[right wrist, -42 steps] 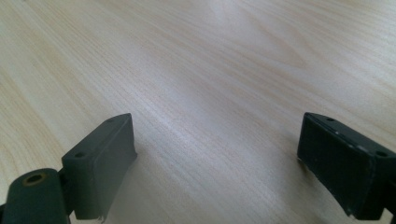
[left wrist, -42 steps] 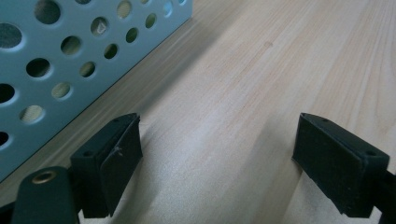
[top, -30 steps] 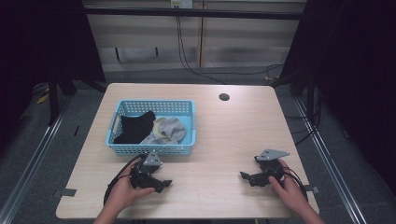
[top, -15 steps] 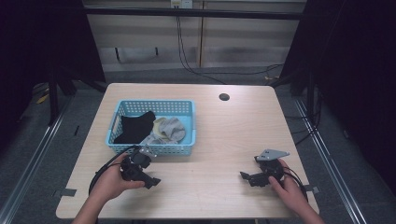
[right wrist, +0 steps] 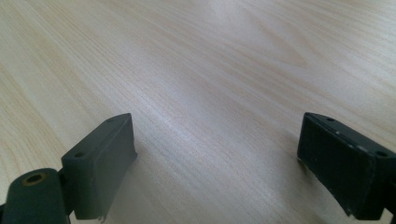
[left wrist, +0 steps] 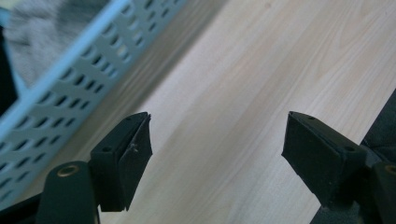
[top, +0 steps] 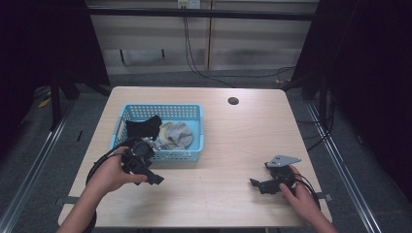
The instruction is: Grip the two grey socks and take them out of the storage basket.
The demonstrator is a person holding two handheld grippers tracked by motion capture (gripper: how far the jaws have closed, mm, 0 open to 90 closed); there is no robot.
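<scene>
A blue plastic basket (top: 197, 145) stands on the left half of the table and holds a black cloth (top: 143, 127) and a grey-beige cloth (top: 177, 135). A hand holds my left gripper (top: 156, 178) raised just off the table by the basket's front wall. Its jaws are open, with only bare wood between them (left wrist: 217, 135). The basket wall (left wrist: 70, 88) runs along the left of the left gripper view, with grey cloth (left wrist: 42, 32) inside. My right gripper (top: 256, 184) rests on the table at the front right. It is open over bare wood (right wrist: 217, 140).
The light wooden table (top: 243, 141) has a small dark round hole (top: 233, 101) near its far edge. Cables hang behind the table, and dark frames stand on both sides. Both forearms come in from the near edge.
The left hand has lifted its gripper and carried it left, toward the basket's front wall. The right gripper has not moved.
</scene>
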